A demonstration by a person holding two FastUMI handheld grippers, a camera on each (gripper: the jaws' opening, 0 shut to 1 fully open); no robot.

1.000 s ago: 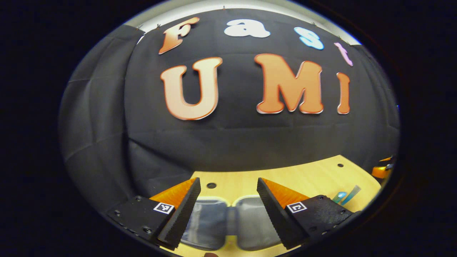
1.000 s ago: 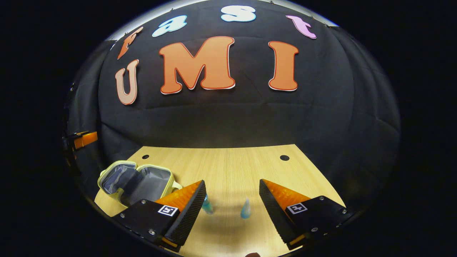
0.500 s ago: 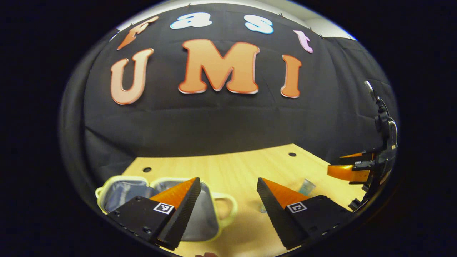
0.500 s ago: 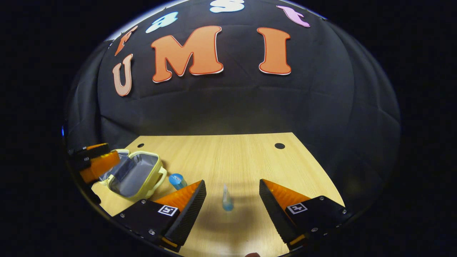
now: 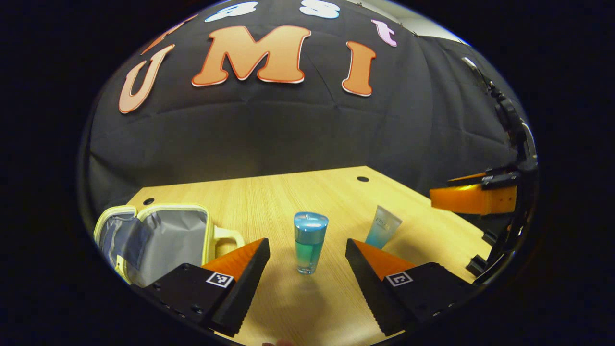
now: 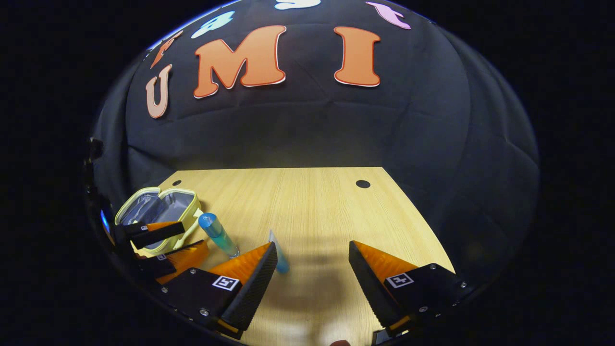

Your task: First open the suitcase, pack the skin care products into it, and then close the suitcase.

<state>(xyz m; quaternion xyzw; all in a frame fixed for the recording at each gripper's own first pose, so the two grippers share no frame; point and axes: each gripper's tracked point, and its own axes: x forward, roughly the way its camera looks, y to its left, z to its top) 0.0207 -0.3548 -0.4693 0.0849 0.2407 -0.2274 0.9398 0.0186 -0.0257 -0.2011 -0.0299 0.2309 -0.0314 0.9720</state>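
A small yellow suitcase (image 5: 158, 235) with grey lining lies open on the wooden table (image 5: 269, 192), left of my left gripper (image 5: 307, 278). That gripper is open, and a blue-green bottle (image 5: 309, 241) stands upright just ahead between its fingers, untouched. A pale blue tube (image 5: 383, 232) lies to the bottle's right. In the right gripper view, my right gripper (image 6: 312, 281) is open over bare table; the tube (image 6: 279, 254) sits by its left finger, the bottle (image 6: 217, 234) and suitcase (image 6: 156, 216) farther left, with the left gripper (image 6: 166, 242) there.
The black cloth wall closes off the table's far side. Small round holes (image 6: 362, 183) mark the tabletop near its back edge. The right gripper (image 5: 473, 197) and its mount stand at the right rim of the left gripper view.
The left gripper has swung right, away from over the suitcase, and now faces the bottle. The right gripper drifted right, so the tube has moved from between its fingers to its left finger.
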